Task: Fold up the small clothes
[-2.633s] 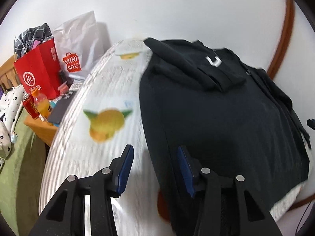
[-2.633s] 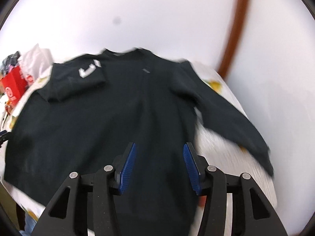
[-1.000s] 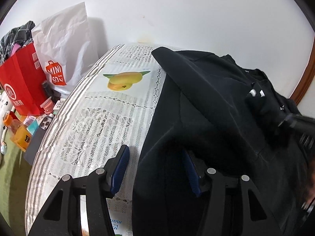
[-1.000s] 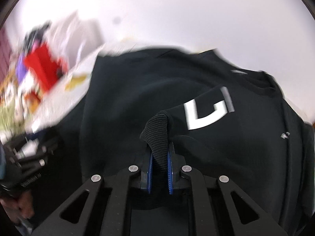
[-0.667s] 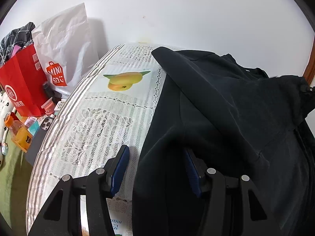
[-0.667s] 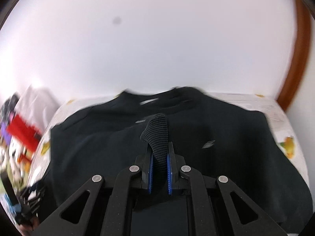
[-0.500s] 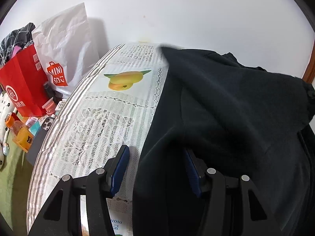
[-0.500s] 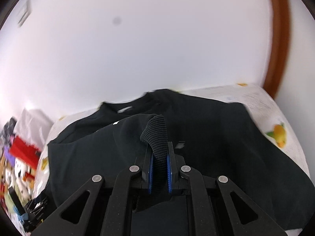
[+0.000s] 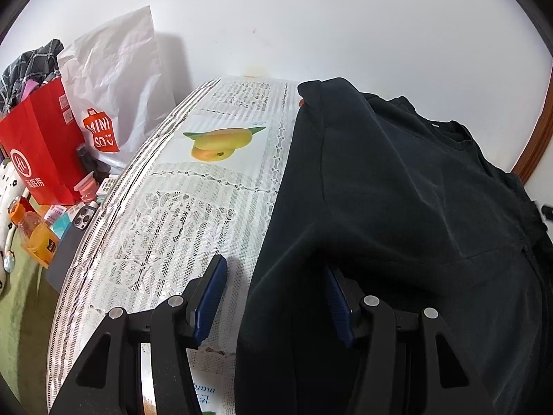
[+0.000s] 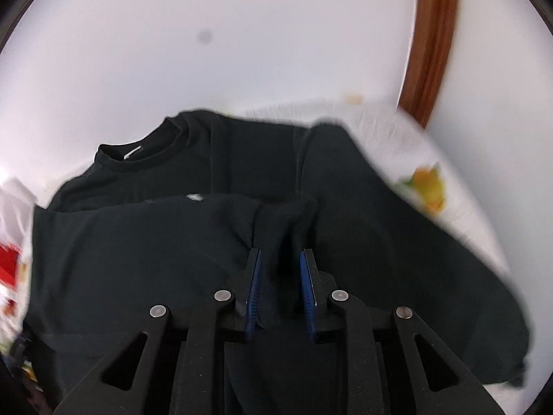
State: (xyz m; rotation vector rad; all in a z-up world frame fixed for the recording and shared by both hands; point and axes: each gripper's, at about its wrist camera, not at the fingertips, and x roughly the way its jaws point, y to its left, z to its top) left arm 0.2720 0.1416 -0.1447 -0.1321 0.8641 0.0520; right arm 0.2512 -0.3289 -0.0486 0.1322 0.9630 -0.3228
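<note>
As the right gripper (image 10: 279, 285) jaws have just been opening, the ribbed cuff is released onto the black cotton sweatshirt (image 10: 145, 252); sleeve fold judged laid, left gripper (image 9: 273, 306) fingers held spread

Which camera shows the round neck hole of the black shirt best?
The right wrist view: the collar of the black shirt shows as a full curved band there. The left wrist view catches only its edge, sideways, far off.

wall (image 9: 311, 17): plain white | trim (image 10: 432, 34): brown wood | tablecloth (image 9: 179, 214): white lace
</note>
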